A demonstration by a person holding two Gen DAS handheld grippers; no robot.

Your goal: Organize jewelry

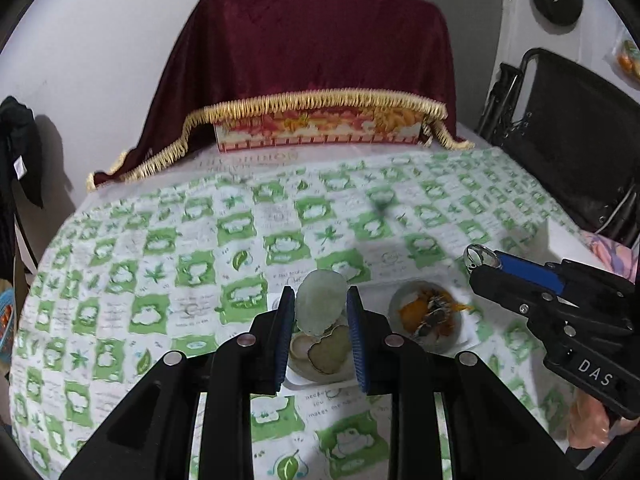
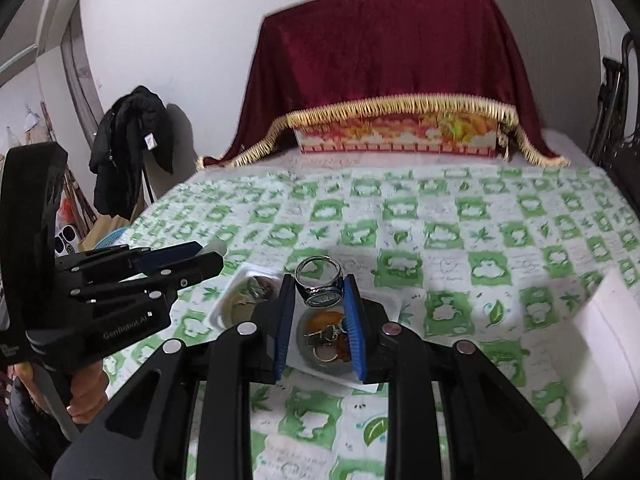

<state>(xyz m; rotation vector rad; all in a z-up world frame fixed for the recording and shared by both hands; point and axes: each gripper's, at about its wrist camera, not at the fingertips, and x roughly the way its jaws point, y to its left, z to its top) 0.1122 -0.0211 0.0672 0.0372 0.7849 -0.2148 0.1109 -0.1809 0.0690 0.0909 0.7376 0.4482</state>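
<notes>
My left gripper (image 1: pixel 320 300) is shut on a pale green jade pendant (image 1: pixel 320 303), held above a round dish (image 1: pixel 320 364) that holds flat beige and brown pieces. My right gripper (image 2: pixel 319 288) is shut on a silver ring with a blue face (image 2: pixel 319 282), held above a second round dish (image 2: pixel 326 344) with orange pieces, rings and metal trinkets. That dish also shows in the left wrist view (image 1: pixel 428 316), with the right gripper (image 1: pixel 482 260) and the ring above it to the right. Both dishes sit on a white tray (image 2: pixel 390 304).
The table has a green-and-white checked cloth (image 1: pixel 180 264). At its back stands a box under a dark red cloth with gold fringe (image 1: pixel 316 48). A black folding chair (image 1: pixel 568 136) stands at the right, a black jacket (image 2: pixel 128 148) hangs at the left.
</notes>
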